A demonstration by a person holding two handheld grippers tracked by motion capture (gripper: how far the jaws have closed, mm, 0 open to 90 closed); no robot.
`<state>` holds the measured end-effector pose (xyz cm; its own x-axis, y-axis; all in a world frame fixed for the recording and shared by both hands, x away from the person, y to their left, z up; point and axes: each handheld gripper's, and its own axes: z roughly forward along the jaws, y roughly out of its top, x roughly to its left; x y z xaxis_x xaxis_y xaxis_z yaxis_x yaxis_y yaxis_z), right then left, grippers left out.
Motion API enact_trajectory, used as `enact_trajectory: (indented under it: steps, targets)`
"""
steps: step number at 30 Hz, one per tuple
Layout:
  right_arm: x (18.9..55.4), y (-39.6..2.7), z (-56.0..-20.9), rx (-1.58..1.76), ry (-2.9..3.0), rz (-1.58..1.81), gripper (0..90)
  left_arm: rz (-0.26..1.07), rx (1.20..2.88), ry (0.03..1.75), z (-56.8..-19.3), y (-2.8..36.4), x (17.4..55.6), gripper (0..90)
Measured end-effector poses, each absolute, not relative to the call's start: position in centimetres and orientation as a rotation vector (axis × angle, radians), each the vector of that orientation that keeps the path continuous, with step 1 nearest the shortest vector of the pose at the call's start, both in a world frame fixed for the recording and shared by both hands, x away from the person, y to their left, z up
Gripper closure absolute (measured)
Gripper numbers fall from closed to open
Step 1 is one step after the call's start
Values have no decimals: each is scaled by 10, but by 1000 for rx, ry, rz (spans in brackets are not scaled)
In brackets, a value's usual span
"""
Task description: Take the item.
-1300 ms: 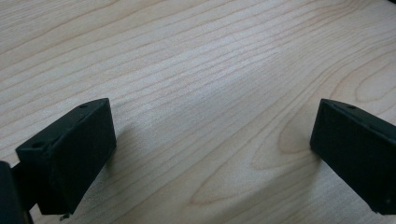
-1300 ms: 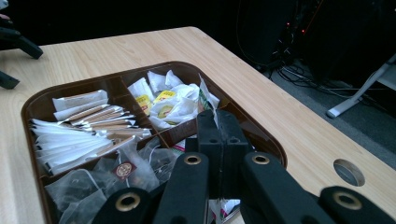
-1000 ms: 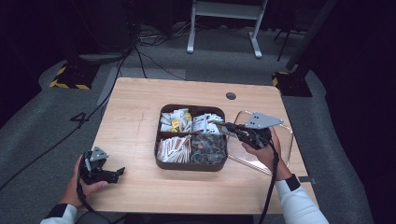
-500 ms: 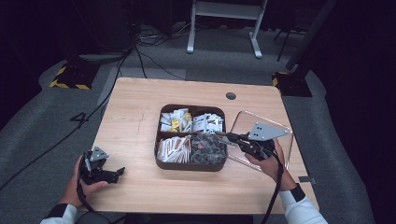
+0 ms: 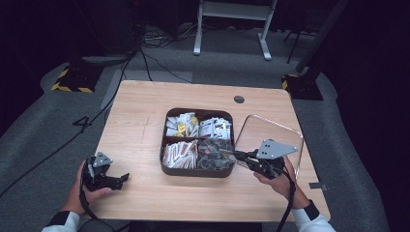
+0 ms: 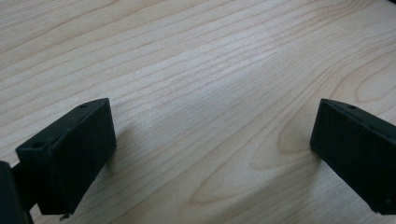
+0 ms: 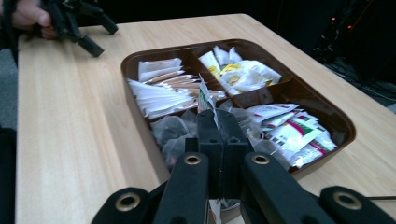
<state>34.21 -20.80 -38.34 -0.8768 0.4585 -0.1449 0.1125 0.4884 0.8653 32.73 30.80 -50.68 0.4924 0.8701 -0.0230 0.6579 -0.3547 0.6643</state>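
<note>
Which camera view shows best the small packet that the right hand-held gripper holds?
The right gripper view: the packet stands close up, pinched between the shut jaws of the right hand-held gripper above the brown tray. In the high view it is too small to make out.

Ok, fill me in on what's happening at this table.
A person is working with a gripper in each hand. The right gripper is shut on a small packet, holding it over the near right compartment of the brown divided tray. The left gripper rests open on the wooden table, apart from the tray. A clear lid lies beside the tray.
</note>
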Motion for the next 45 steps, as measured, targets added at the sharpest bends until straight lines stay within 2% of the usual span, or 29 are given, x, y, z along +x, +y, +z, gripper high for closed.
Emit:
enact_trajectory:
  steps: [20,29,41,45]
  targets:
    - [311,-182,-411,352,2569,1338,900,448,2125,1252,-507,308,327,5]
    - [312,-165,-429,327,2641,1286,900,448,2125,1253,-507,308,327,5]
    - [320,-166,-437,373,2636,1241,900,448,2123,1253,-507,308,327,5]
    - [320,-162,-440,360,2651,1222,847,448,2125,1251,-507,308,327,4]
